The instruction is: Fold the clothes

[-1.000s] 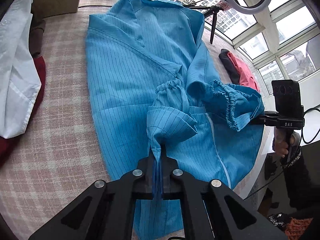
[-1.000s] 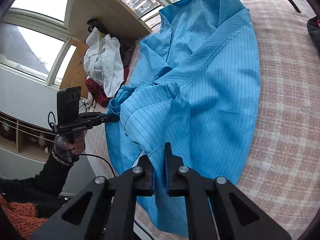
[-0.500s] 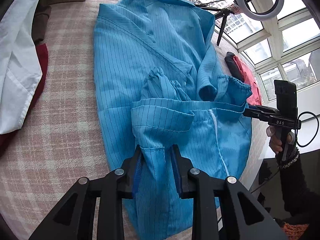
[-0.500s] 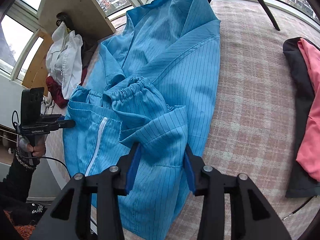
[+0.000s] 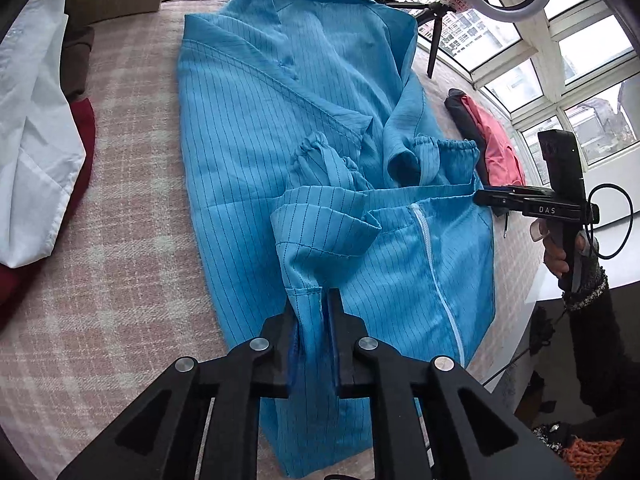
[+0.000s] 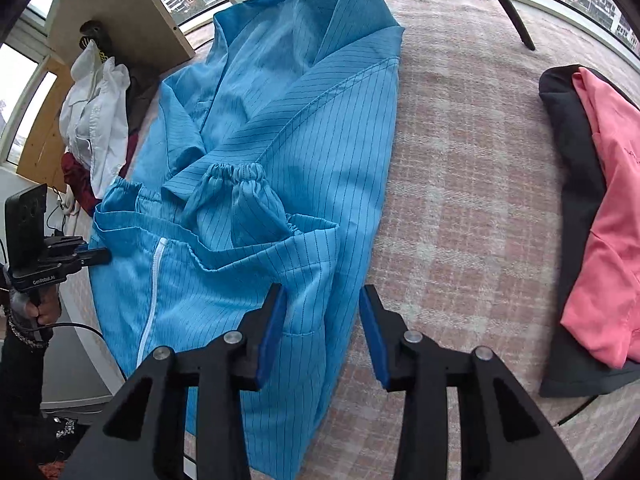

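blue coat (image 5: 256, 128) hem hidden behind left gripper (image 5: 311, 320) — jaws closing, fabric between

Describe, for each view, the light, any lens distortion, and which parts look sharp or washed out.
Left wrist view: soft daylight, window panes washed out, frames bowed by the fisheye, blue garment sharp with faint shadows. Right wrist view: same even daylight, dark rounded corners, plaid cloth crisp, pink garment stretched at the edge.

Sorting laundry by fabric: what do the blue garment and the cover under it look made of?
Blue garment: thin, smooth woven cloth, likely synthetic, judging by its slight sheen, fine dark stripes and crisp creases. Checked cover: thicker, matte, fuzzy weave, perhaps wool or a blend.
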The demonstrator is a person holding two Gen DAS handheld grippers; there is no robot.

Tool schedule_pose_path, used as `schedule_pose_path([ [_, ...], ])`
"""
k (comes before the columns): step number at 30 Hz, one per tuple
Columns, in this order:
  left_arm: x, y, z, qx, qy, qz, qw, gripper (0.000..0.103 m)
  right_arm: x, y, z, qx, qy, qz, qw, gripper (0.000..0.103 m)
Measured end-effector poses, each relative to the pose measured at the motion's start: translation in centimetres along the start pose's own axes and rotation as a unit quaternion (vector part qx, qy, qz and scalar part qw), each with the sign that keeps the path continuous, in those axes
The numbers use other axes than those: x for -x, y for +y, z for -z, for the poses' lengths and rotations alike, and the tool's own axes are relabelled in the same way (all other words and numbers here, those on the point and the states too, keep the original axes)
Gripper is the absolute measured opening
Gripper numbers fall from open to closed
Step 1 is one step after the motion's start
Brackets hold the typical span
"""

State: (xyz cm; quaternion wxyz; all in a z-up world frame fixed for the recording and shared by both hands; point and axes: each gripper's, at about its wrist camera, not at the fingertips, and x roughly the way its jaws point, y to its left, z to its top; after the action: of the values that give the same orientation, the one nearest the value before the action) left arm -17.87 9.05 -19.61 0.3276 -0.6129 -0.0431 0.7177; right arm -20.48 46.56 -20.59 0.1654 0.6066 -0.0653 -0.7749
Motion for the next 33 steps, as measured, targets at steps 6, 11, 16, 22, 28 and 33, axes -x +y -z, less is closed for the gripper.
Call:
schedule_pose_path([
  [6, 2.7, -1.7, -0.5, -0.052, -0.039, -0.022, 0.9976, 0.029, 3.3, 5.2, 0.8, 0.117, -0.081, 0.050, 0.989, 0.038],
  [11, -0.6, 0.1, -1.8, -0.042, -0.005, -0.084, 0.9956, 0.029, -4.5, 5.9, -0.8, 0.134, 0.011, 0.110, 0.985, 0.021],
  [16, 0.9, 1.7, -1.3, -0.030, -0.015, -0.095, 0.9949, 0.032, -1.3, 5.4, 1.1, 0.105, -0.021, 0.079, 0.991, 0.021],
  [22, 5.0, 0.5, 0.7, -0.051, -0.087, -0.060, 0.9931, 0.031, 3.4, 6.1, 5.6, 0.086, -0.082, 0.017, 0.993, 0.022],
  [28, -0.3, -0.2, -1.7, -0.058, -0.047, -0.043, 0.9962, 0.031, -4.4, 5.8, 6.5, 0.080, 0.012, 0.078, 0.994, 0.019],
  [33, -0.4, 0.4, -3.5, -0.039, -0.022, -0.033, 0.9984, 0.028, 0.7, 5.1, 5.5, 0.029, 0.001, 0.040, 0.999, 0.018],
])
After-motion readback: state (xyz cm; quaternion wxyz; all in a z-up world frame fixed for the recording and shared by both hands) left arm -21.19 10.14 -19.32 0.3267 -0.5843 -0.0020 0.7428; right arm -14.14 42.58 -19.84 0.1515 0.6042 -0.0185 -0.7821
